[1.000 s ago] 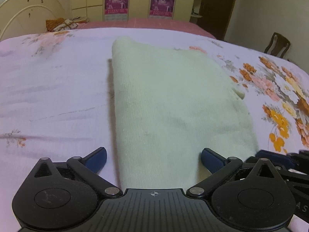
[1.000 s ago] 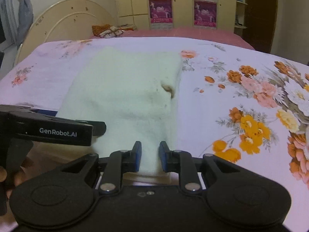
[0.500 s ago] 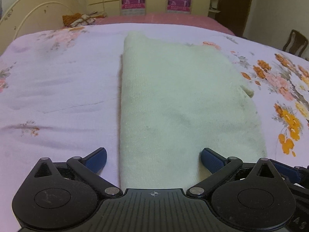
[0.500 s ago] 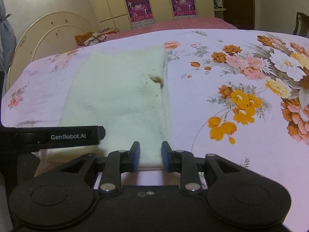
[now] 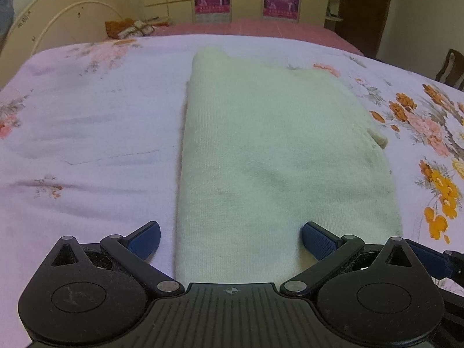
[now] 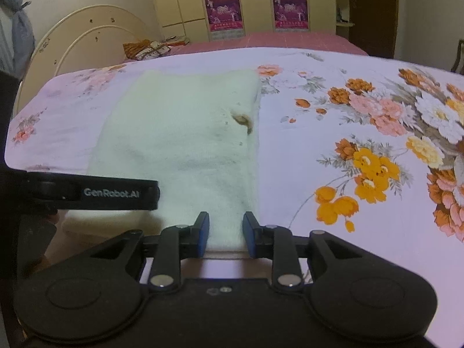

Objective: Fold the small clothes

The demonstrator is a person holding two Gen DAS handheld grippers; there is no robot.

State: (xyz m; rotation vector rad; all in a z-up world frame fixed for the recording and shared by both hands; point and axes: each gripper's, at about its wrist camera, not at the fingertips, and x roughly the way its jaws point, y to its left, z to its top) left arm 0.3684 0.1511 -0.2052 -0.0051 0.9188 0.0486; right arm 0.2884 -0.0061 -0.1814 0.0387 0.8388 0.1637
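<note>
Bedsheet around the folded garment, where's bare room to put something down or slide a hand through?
Bare floral bedsheet lies right of the pale green folded garment, and a plainer stretch lies left of it, toward the headboard. It is crowded at the garment's near edge, where the left gripper and right gripper sit.

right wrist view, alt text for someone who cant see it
A pale green folded garment lies on a floral bedsheet, its near edge between the right gripper, whose blue jaws stand slightly apart. The left gripper reaches in beside it.
</note>
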